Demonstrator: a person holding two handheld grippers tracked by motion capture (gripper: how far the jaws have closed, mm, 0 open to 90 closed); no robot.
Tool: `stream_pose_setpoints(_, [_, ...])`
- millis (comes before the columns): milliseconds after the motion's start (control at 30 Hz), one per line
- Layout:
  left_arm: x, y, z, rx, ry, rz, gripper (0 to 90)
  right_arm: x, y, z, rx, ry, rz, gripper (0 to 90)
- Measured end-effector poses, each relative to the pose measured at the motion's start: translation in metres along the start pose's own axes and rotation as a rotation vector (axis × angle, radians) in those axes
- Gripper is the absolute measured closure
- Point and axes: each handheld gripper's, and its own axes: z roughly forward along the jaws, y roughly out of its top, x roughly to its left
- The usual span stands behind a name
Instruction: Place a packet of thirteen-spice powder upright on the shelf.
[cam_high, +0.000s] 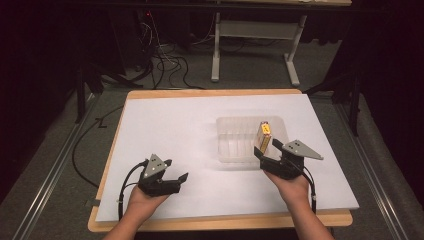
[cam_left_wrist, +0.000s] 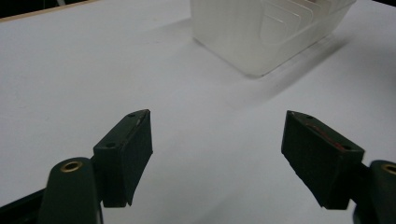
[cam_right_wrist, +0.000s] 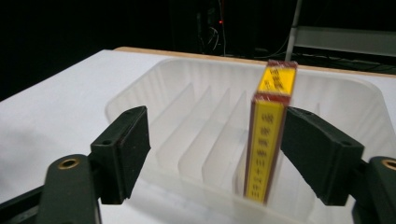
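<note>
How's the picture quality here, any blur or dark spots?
High view: bright white table, room behind nearly black. Left gripper view: tray casts a soft shadow. Right gripper view: yellow box slightly blurred, background dark.

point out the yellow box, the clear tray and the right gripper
yellow box (cam_right_wrist: 264, 149): right gripper view, on its narrow front face
clear tray (cam_high: 231, 123): high view, on its far rim
right gripper (cam_high: 267, 147): high view, midway between its fingertips

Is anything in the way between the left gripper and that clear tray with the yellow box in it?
Nothing visible. From the left gripper, with its jaws open and empty, bare white table runs straight up to the clear tray. The yellow box stands upright in the tray between the right gripper's open jaws.
</note>
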Motion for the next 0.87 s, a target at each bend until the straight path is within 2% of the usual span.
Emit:
stream_pose_setpoints(200, [-0.002, -0.001, 0.002, 0.0, -0.014, -0.006, 25.2, -0.007, -0.015, -0.023, 0.007, 0.021, -0.044, 20.5])
stream_pose_setpoints(267, [-0.004, -0.001, 0.004, -0.001, -0.027, -0.01, 25.0, -0.012, -0.025, -0.038, 0.016, 0.021, -0.069, 18.7])
stream_pose_setpoints(333, [-0.005, -0.001, 0.005, -0.007, -0.04, -0.023, 24.9, -0.016, -0.039, -0.046, 0.014, 0.019, -0.064, 18.1])
stream_pose_setpoints(433, [-0.008, 0.0, 0.006, -0.015, -0.055, -0.038, 24.9, -0.02, -0.055, -0.048, 0.067, 0.02, -0.088, 15.1])
stream_pose_setpoints(533, [-0.016, 0.001, 0.01, -0.019, -0.07, -0.028, 24.8, -0.025, -0.056, -0.049, 0.047, 0.007, -0.066, 14.9])
stream_pose_setpoints(567, [-0.017, 0.001, 0.011, -0.016, -0.072, -0.021, 24.8, -0.027, -0.056, -0.048, 0.031, 0.003, -0.073, 14.9])
stream_pose_setpoints(633, [-0.019, 0.001, 0.012, -0.012, -0.074, -0.011, 24.5, -0.029, -0.056, -0.047, 0.033, 0.0, -0.071, 14.9])
stream_pose_setpoints(867, [-0.019, 0.0, 0.011, -0.012, -0.081, -0.018, 24.2, -0.037, -0.056, -0.048, 0.024, -0.011, -0.022, 15.2])
